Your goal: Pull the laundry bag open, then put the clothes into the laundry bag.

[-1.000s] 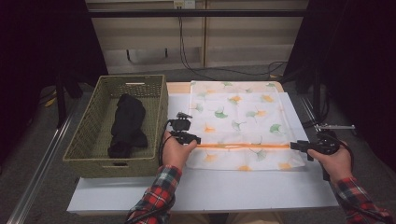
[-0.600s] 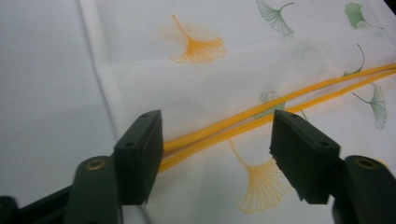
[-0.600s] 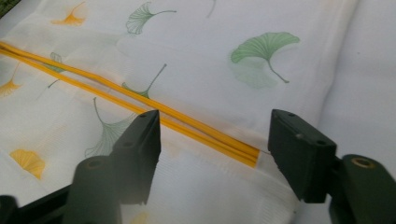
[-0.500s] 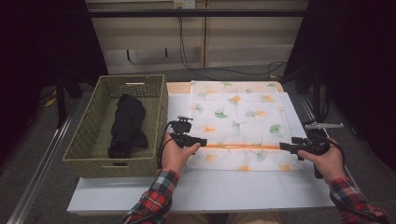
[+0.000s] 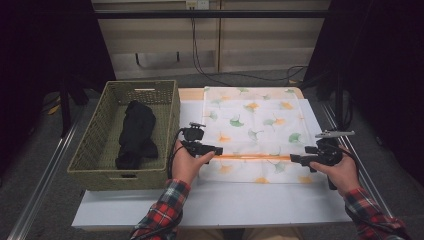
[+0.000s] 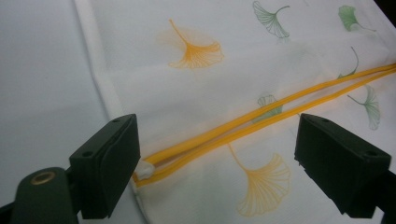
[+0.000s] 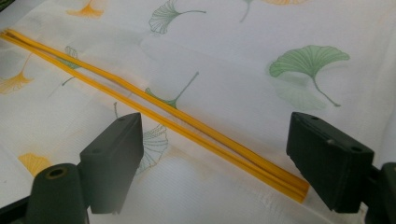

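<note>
A white mesh bag (image 5: 252,127) printed with green and orange ginkgo leaves lies flat on the table, with an orange zipper (image 5: 252,157) running across its near part. My left gripper (image 5: 216,150) hovers at the zipper's left end, jaws wide open; in the left gripper view the zipper (image 6: 261,123) and its white end tab lie between the jaws. My right gripper (image 5: 295,159) stands open at the zipper's right end, and the right gripper view shows the zipper (image 7: 154,114) ending between its jaws. Neither holds anything.
A woven basket (image 5: 95,150) with a black garment (image 5: 136,132) inside stands left of the bag. The white table top (image 5: 240,205) lies bare toward the near edge. Cables and a dark frame lie beyond the table.
My right gripper has moved left and inward toward the zipper's right end. My left gripper has shifted slightly right along the zipper's left end.
</note>
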A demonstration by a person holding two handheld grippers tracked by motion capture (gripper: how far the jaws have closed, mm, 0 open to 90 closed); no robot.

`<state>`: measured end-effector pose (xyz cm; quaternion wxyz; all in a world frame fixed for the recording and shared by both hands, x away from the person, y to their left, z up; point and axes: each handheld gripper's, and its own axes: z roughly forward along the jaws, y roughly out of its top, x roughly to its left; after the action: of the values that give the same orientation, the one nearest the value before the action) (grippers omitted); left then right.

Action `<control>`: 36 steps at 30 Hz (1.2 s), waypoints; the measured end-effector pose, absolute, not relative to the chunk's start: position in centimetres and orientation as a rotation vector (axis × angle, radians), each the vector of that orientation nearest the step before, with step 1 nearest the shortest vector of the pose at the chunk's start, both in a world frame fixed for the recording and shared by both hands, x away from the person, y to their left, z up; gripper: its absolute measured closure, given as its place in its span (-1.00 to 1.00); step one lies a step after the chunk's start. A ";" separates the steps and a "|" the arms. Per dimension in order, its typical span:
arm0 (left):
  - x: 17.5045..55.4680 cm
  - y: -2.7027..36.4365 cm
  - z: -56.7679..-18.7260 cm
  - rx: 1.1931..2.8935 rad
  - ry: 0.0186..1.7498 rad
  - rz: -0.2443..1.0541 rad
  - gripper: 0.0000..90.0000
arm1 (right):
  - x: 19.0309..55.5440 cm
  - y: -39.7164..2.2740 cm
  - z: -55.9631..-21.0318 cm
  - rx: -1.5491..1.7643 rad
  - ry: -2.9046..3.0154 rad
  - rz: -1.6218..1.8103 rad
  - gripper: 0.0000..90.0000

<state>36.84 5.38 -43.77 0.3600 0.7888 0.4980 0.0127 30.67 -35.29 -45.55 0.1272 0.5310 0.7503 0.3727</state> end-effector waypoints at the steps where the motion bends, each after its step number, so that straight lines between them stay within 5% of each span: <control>1: 36.8 5.4 -43.8 2.028 1.286 0.036 -0.72 | 30.7 -35.2 -45.5 1.543 2.185 1.089 -0.60; 18: 36.8 5.6 -43.8 2.023 1.271 0.009 -0.86 | 32.5 -32.1 -45.4 1.455 2.253 1.106 -0.59; 36: 36.7 5.2 -44.0 2.044 1.257 0.012 -0.85 | 34.3 -27.8 -46.9 1.334 2.347 1.089 -0.36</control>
<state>36.66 5.22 -44.04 0.3626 0.7939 0.4881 0.0047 34.31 -27.79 -46.87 0.1152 0.4554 0.8008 0.3715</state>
